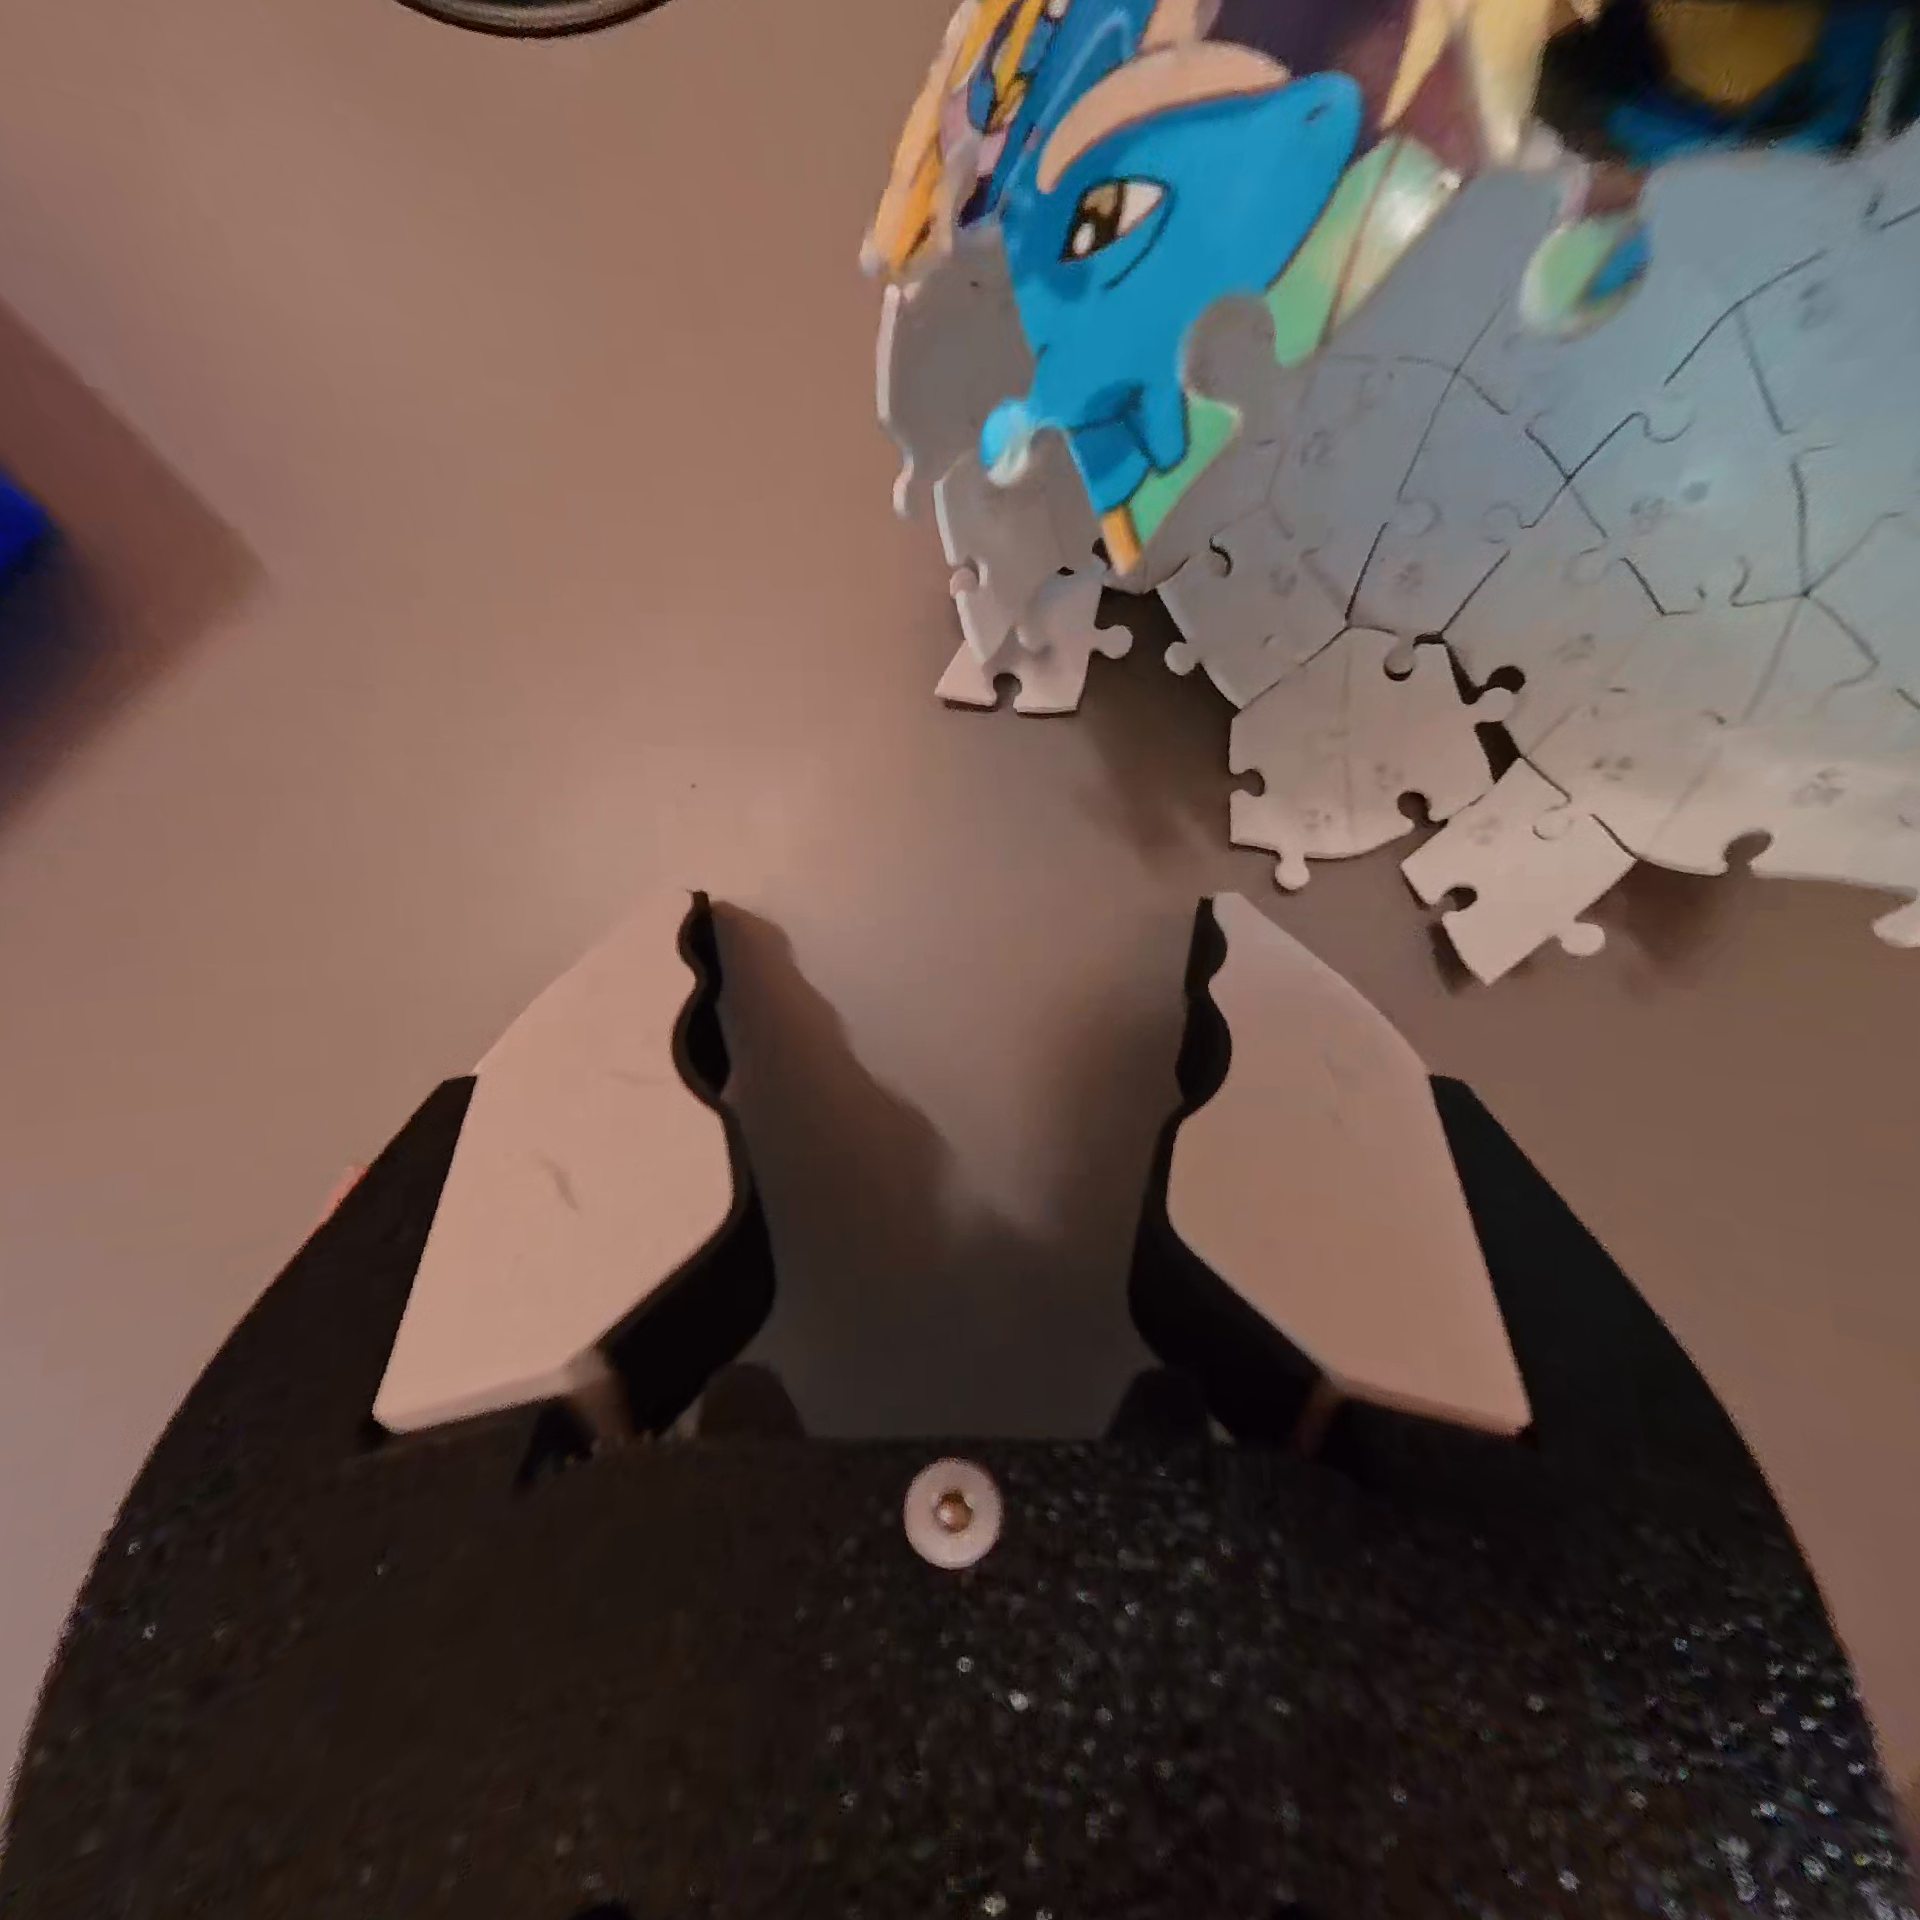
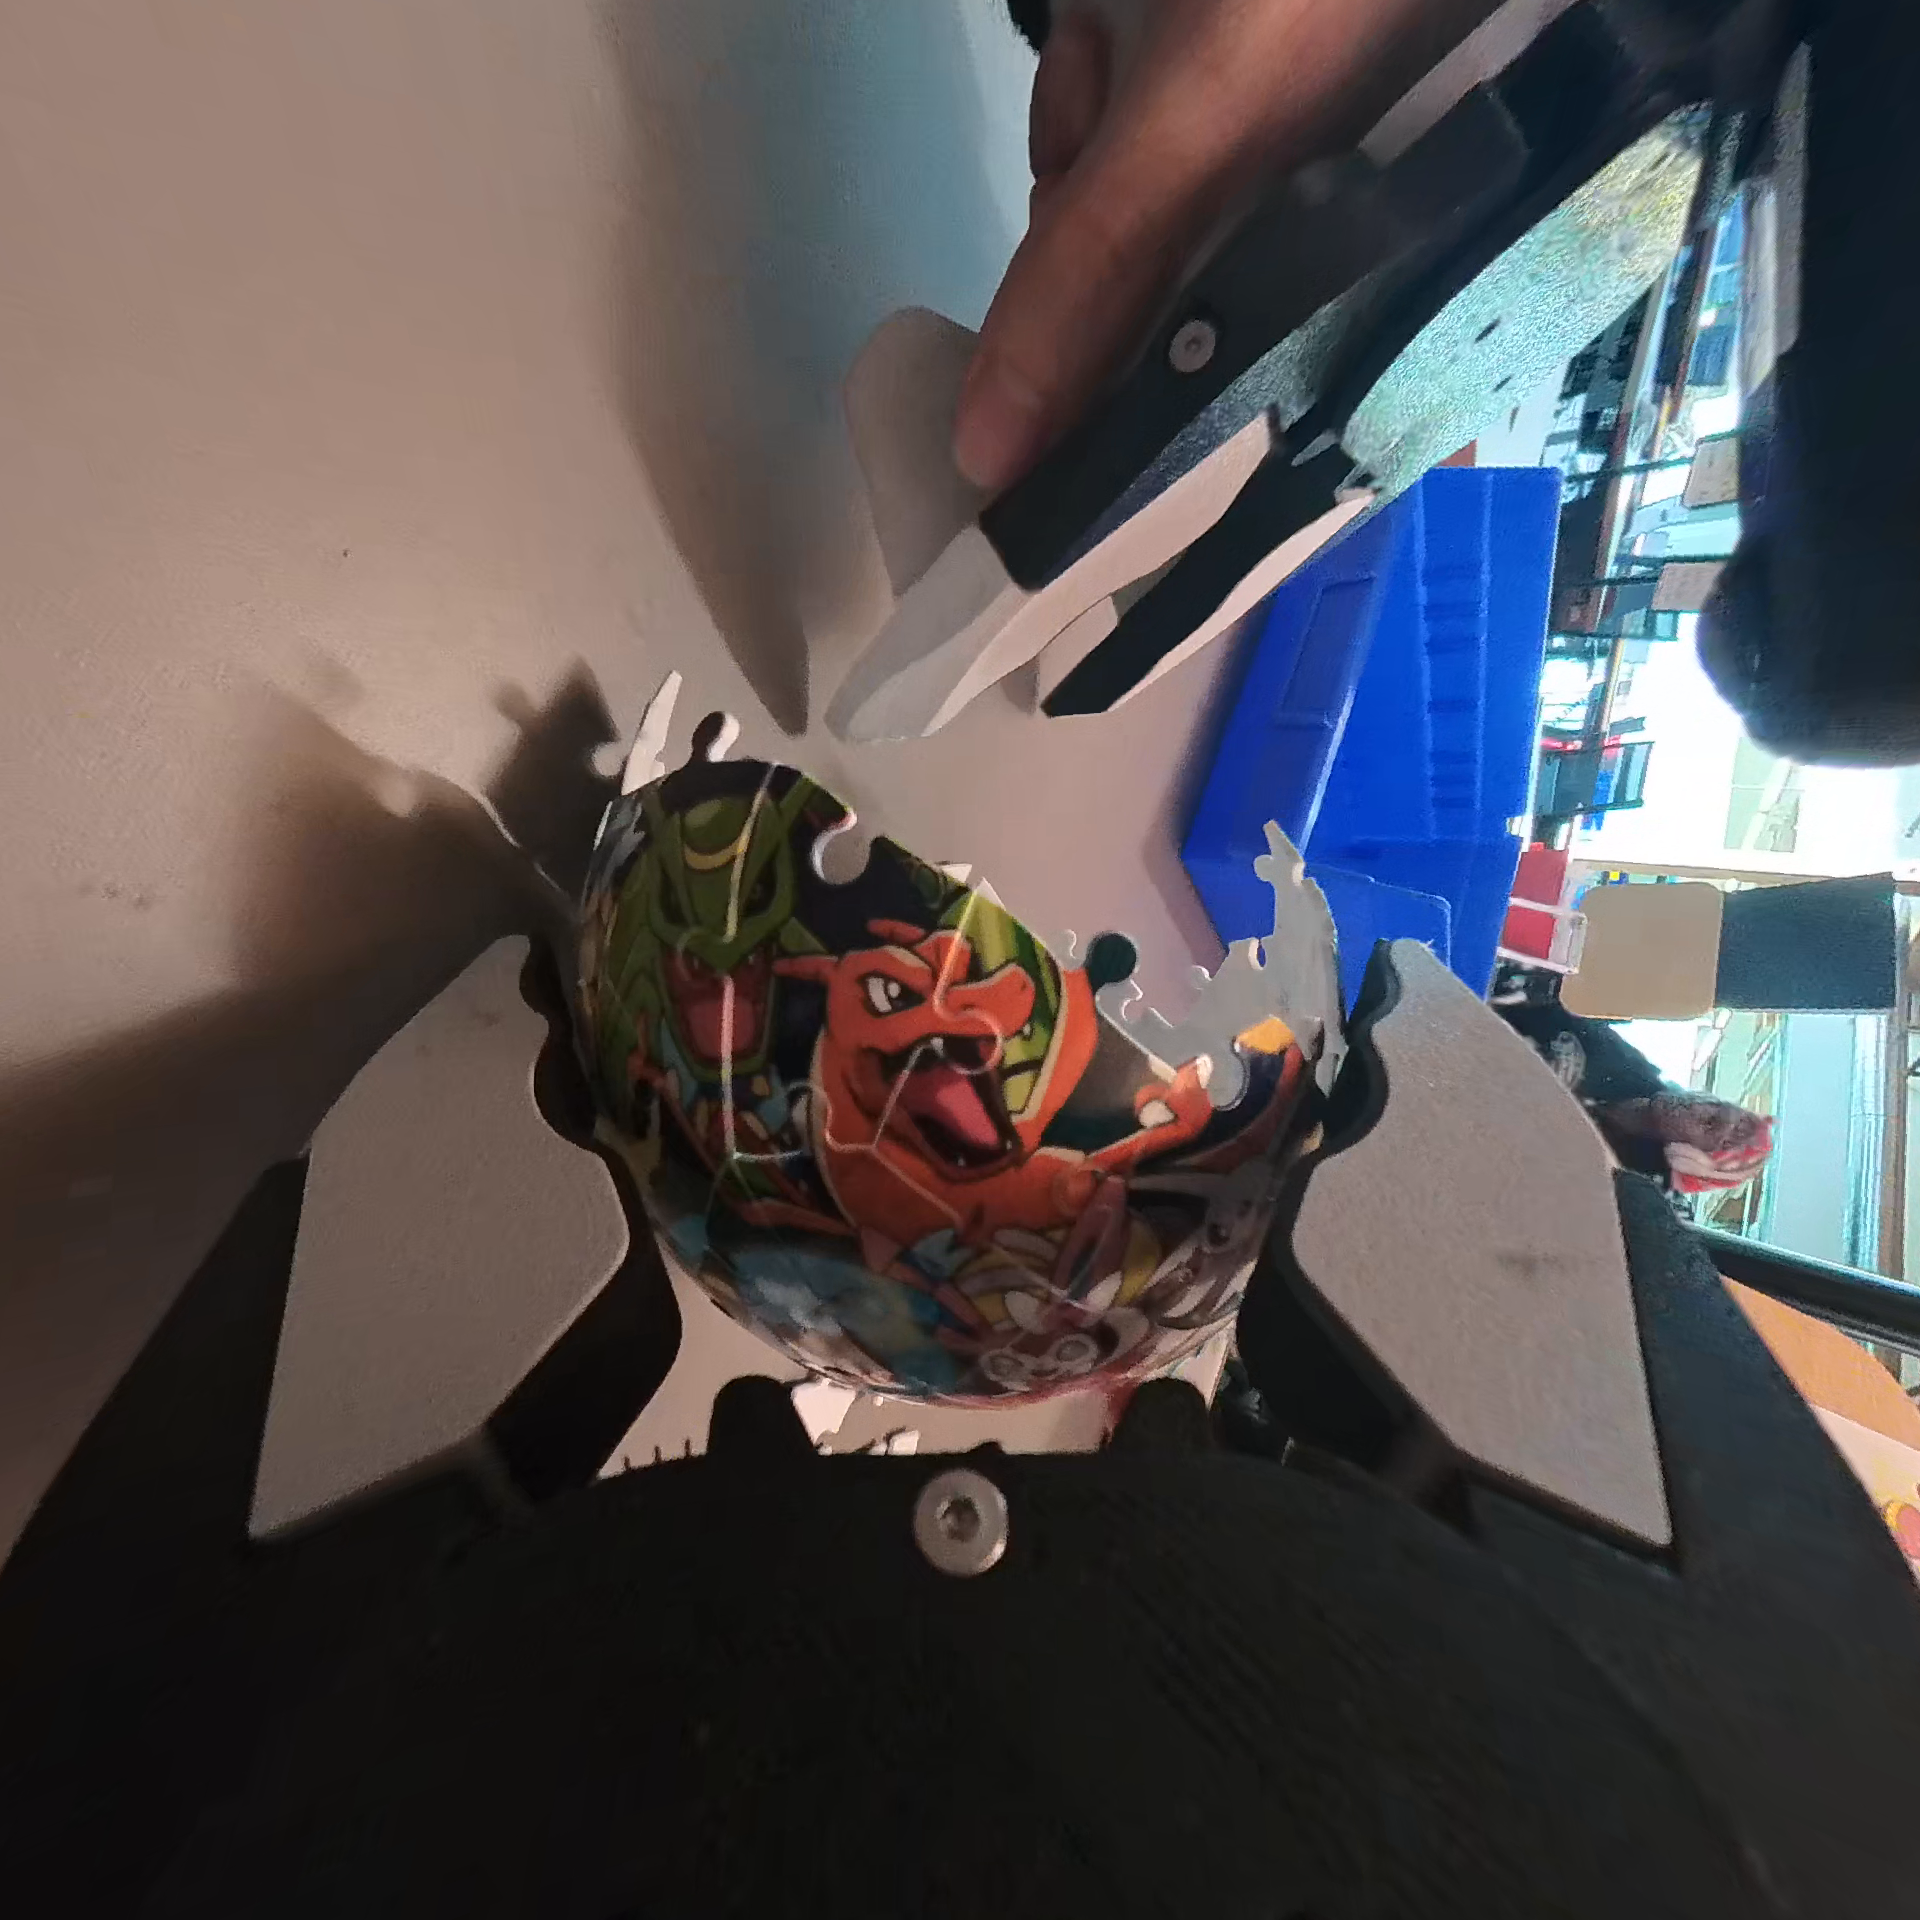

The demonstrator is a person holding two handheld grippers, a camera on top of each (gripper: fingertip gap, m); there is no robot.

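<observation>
A partly built, hollow puzzle ball point(image 2: 935, 1122) with bright cartoon creatures on its outside sits between my right gripper's point(image 2: 956, 956) fingers, which are shut on its two sides. Its jagged open rim points away from the camera. In the left wrist view the same ball point(image 1: 1558, 582) shows its grey inside at the upper right, with a blue printed patch on the near rim. My left gripper point(image 1: 951, 904) is open and empty over the tan table point(image 1: 416, 416), just left of the ball. In the right wrist view the left gripper point(image 2: 956, 707), held by a hand point(image 2: 1070, 260), hovers just beyond the ball's rim.
A blue plastic bin point(image 2: 1403, 727) stands on the table beyond the ball to the right; a blue edge point(image 1: 21, 540) shows at the far left of the left wrist view. A dark round object point(image 1: 520, 10) sits at the top edge. Room clutter lies past the table edge. My left tips are roughly 15 cm from the dark round object point(image 1: 520, 10).
</observation>
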